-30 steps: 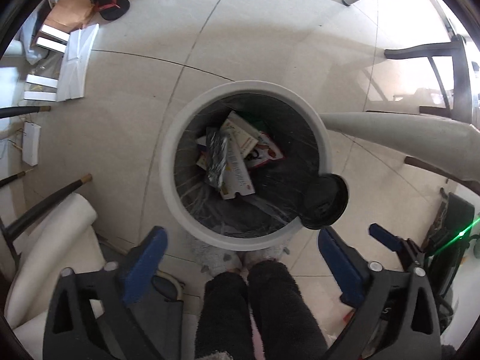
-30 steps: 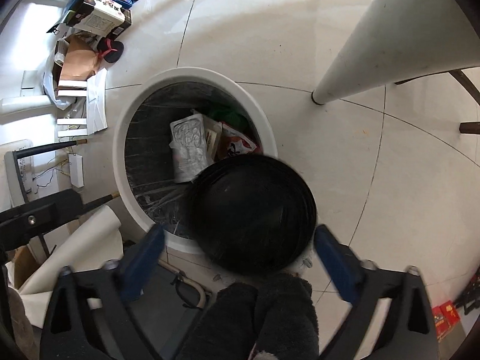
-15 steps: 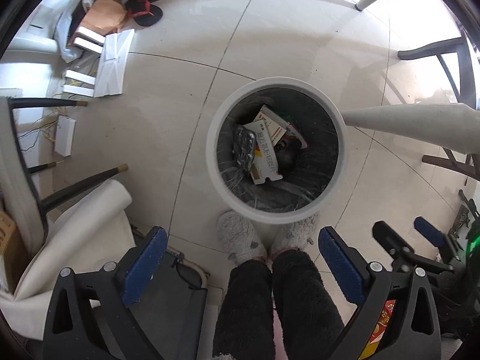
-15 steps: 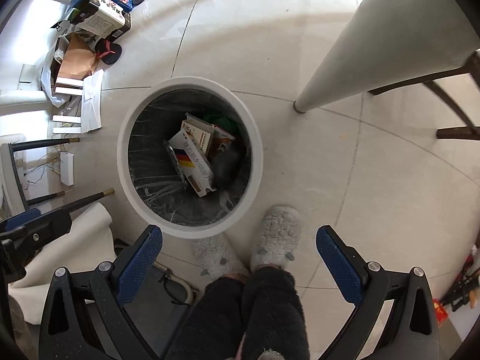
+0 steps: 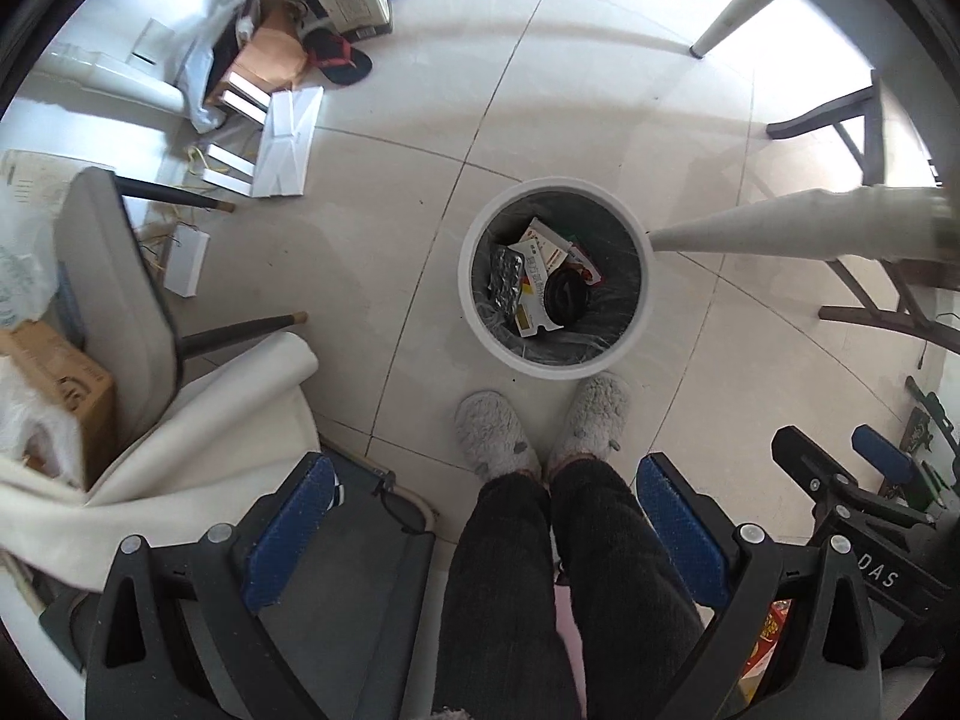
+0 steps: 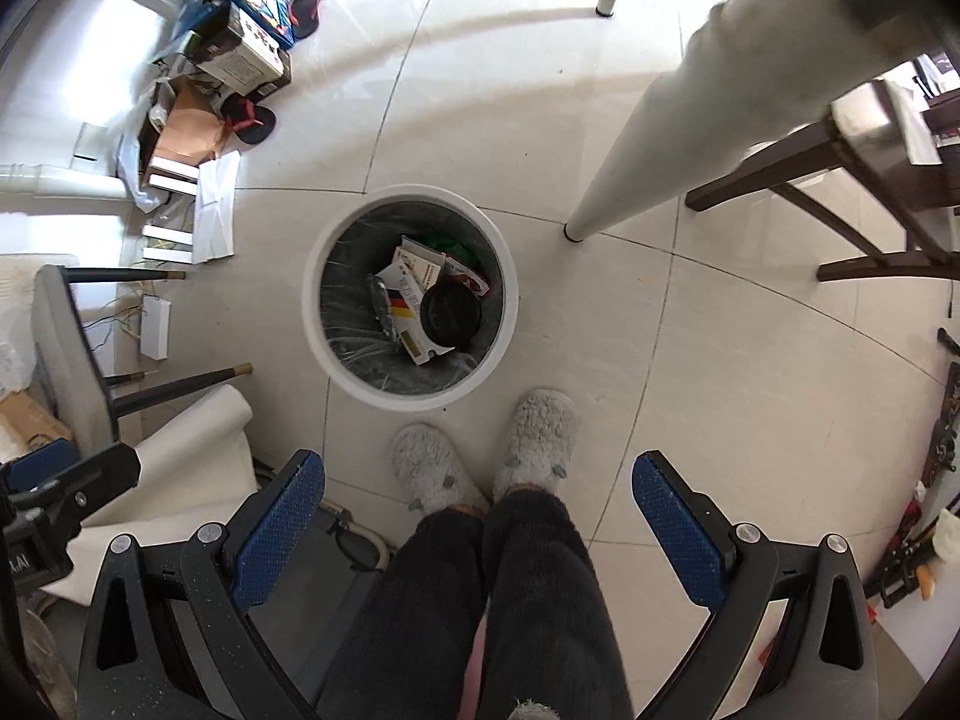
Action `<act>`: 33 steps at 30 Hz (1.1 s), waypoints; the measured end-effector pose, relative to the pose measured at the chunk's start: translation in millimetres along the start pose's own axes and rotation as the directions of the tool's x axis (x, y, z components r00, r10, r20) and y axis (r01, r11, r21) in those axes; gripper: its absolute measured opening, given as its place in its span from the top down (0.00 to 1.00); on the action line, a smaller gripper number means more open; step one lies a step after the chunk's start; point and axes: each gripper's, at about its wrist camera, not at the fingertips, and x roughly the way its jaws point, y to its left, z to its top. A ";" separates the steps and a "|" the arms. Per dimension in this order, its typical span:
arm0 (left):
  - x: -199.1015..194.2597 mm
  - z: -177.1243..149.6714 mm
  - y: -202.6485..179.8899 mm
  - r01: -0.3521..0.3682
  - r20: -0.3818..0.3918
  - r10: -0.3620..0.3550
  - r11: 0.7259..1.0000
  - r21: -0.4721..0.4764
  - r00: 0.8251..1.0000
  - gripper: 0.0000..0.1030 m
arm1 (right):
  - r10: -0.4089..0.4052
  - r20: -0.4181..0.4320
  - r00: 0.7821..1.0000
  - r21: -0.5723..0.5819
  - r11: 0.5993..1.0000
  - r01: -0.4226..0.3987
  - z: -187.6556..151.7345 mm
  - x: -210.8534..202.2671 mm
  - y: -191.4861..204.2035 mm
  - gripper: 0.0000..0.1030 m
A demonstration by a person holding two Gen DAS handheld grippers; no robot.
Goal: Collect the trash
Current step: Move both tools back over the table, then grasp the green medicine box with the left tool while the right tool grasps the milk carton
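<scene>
Both sets of fingers are spread wide with nothing in them right now. My left gripper (image 5: 477, 525) and my right gripper (image 6: 477, 516) hang high over the floor, blue pads far apart, and all I see between them is my own legs and fuzzy slippers (image 6: 486, 456).

Just past my toes is the white trash bin (image 6: 315, 324), standing on the tile with a dark liner. The trash is in there: a black round lid (image 6: 451, 313) lying on top, a white carton with red and yellow stripes (image 6: 408, 300) under it, a silvery blister pack (image 5: 505, 283) off to one side, and some red and green wrappers toward the back. Can't read what any of it is.

So I'd say the drop-off step is done for this load and I'm between pickups. Next move, as I read it, is turning away from the bin to hunt for more. There's a messy pile of boxes and paper (image 6: 216, 78) by the wall, well apart from the bin, though I honestly can't tell what's trash and what's storage. White table leg (image 6: 648, 138) sits close on my right, so I'd swing wide around it.
</scene>
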 end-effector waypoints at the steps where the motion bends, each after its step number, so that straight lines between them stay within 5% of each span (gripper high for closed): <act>1: -11.7 -4.5 0.9 0.002 0.008 -0.002 1.000 0.003 1.000 0.00 | 0.000 0.003 1.000 -0.004 1.000 0.000 -4.4 -13.9 2.4 0.00; 10: -115.3 -32.9 7.5 -0.018 0.129 0.014 0.999 0.032 0.992 0.00 | 0.024 0.052 0.998 -0.019 1.000 -0.023 -40.5 -141.9 18.8 0.00; 17: -200.4 -13.2 -0.5 -0.088 0.317 0.064 0.994 0.062 0.946 0.00 | 0.106 0.115 0.988 -0.001 0.994 -0.107 -36.0 -233.3 30.0 0.00; 24: -278.5 60.4 -12.1 -0.191 0.479 0.147 0.981 0.044 0.865 0.00 | 0.132 0.204 0.970 0.021 0.990 -0.139 39.1 -318.0 20.2 0.00; 29: -313.5 146.2 1.5 -0.077 0.447 0.102 0.994 -0.073 0.889 0.00 | 0.134 0.264 0.955 0.063 0.986 -0.156 117.2 -358.8 -1.5 0.00; 33: -325.0 218.5 -19.2 -0.203 0.465 0.198 0.978 -0.041 0.863 0.00 | 0.146 0.246 0.958 0.074 0.983 -0.169 203.1 -362.8 -21.0 0.00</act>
